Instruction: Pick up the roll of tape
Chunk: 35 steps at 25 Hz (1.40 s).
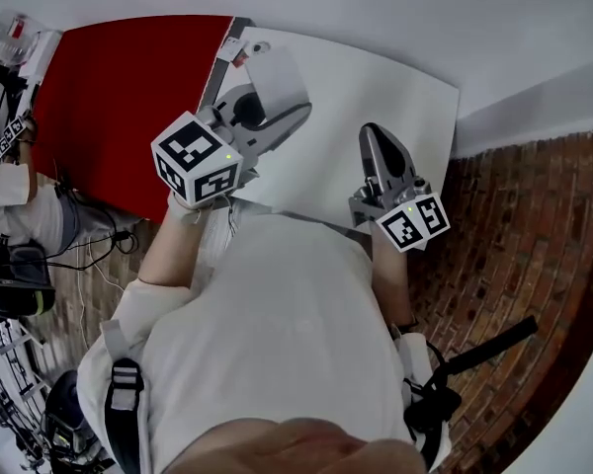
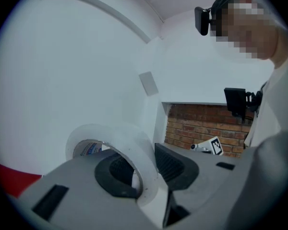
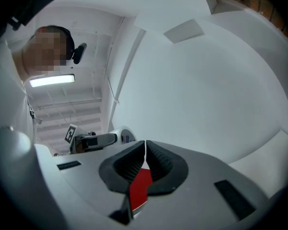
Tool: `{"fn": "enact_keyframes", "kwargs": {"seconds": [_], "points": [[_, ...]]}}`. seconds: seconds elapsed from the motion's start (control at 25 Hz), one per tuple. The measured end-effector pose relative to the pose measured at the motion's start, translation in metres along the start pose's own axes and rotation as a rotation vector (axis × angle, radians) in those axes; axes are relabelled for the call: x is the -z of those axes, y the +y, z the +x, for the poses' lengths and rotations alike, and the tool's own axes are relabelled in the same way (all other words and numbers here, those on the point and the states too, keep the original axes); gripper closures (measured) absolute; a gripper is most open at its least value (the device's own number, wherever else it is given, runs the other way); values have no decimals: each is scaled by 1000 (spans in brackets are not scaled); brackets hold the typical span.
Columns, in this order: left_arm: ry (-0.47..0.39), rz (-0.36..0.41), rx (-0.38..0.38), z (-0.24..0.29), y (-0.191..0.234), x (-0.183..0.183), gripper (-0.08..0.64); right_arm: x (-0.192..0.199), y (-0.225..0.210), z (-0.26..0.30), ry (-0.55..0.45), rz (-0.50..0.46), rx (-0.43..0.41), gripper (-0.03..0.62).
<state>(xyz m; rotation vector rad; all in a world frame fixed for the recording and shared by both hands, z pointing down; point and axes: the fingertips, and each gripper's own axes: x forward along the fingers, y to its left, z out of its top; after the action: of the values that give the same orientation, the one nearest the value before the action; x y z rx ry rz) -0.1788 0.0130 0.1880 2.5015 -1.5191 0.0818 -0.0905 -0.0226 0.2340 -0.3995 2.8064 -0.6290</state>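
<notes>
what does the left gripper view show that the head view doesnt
Only the left gripper view: the translucent clear roll of tape plainly clamped by the left hand-held gripper, one pad inside the ring and one outside.
Only the head view: that gripper's black-and-white marker cube and the black cables on the floor.
Both: the right hand-held gripper and the red brickwork.

The left tool (image 2: 145,170) grips the roll of tape (image 2: 134,145) by its wall, one dark ribbed pad inside the ring and the other outside (blue print shows on the inner core). The clear roll stands on edge. Behind it are a white wall (image 2: 86,56), a brick wall (image 2: 206,123), the right tool (image 2: 207,146) and a person (image 2: 273,128) at the right edge.
</notes>
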Motion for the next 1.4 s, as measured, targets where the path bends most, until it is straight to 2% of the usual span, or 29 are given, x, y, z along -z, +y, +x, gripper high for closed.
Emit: {"fn": "enact_keyframes", "kwargs": {"seconds": [0.16,0.36,0.56,0.8,0.92,1.2,1.4], "points": [[-26,-56,-7,-19,-2,8,443,-4,7,2,9,-13,-5,571],[-18,-115,-31,-29,-3,27,443,-5,16,5,34,-35,-10,571],[-67,-189,-28,-34,-3,34,443,-10,17,7,35,-54,-10,571],[-118,-287,-32,-35,6,46,443,-3,10,1,41,-34,12,571],[-94,-295,-39,-29,5,52,443,-2,4,-3,39,-17,28,570],[-101,-344,9,-14,9,56,443,-6,-5,-2,21,-12,50,571],[-72,-366,32,-3,8,59,443,-4,-14,-2,22,-5,60,571]]}}
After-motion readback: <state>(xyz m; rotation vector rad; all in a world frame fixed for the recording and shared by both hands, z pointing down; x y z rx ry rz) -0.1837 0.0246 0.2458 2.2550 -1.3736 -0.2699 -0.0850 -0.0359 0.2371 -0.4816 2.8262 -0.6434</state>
